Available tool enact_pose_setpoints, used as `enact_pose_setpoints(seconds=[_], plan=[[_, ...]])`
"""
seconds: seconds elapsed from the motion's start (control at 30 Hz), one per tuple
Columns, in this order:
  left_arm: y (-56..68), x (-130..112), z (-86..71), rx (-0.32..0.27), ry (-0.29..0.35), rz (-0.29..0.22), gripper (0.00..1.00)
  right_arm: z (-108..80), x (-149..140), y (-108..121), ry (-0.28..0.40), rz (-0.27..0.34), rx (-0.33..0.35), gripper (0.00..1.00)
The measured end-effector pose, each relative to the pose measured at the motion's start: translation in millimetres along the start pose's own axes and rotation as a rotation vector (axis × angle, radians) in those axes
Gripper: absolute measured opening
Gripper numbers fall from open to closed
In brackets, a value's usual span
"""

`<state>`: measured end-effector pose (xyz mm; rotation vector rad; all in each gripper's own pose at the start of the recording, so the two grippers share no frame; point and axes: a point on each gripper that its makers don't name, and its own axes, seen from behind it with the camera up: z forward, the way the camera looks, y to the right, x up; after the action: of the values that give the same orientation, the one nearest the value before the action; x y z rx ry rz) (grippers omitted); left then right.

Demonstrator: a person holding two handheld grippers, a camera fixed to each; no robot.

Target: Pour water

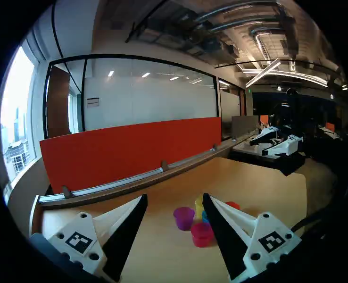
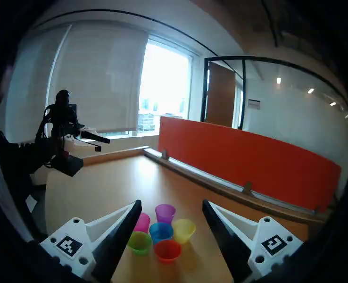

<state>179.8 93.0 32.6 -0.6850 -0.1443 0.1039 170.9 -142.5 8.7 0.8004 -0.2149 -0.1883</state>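
Observation:
Several small coloured plastic cups stand upright in a tight cluster on the wooden table (image 2: 103, 188). In the right gripper view I see a purple cup (image 2: 165, 213), a pink cup (image 2: 142, 222), a blue cup (image 2: 161, 232), a yellow cup (image 2: 183, 230), a green cup (image 2: 140, 243) and a red cup (image 2: 167, 250). My right gripper (image 2: 171, 203) hangs open just above and in front of them. In the left gripper view the purple cup (image 1: 184, 218) and a magenta cup (image 1: 202, 234) sit between the fingers of my open left gripper (image 1: 174, 198), which holds nothing.
An orange divider panel (image 1: 127, 151) on a metal rail runs along the table's far edge. The left gripper (image 2: 82, 137) shows farther off, held over the table's left end. The right gripper (image 1: 277, 141) appears farther off. Bare tabletop (image 1: 249, 179) lies around the cups.

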Motion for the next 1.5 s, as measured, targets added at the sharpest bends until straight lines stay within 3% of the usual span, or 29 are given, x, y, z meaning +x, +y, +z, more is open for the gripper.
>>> enact_pose_setpoints(seconds=[0.4,0.77,1.5], plan=[[21.3,-9,9.7,-0.092,-0.043,0.038,0.86,11.3,-20,-18,-0.097,-0.059,0.093,1.0],[27.4,-19,20.6,-0.131,-0.071,0.057,0.86,20.4,-36,-29,-0.156,-0.098,0.164,1.0],[36.6,-35,33.8,-0.161,-0.098,0.083,0.86,30.2,-61,-31,-0.215,-0.118,0.2,1.0]])
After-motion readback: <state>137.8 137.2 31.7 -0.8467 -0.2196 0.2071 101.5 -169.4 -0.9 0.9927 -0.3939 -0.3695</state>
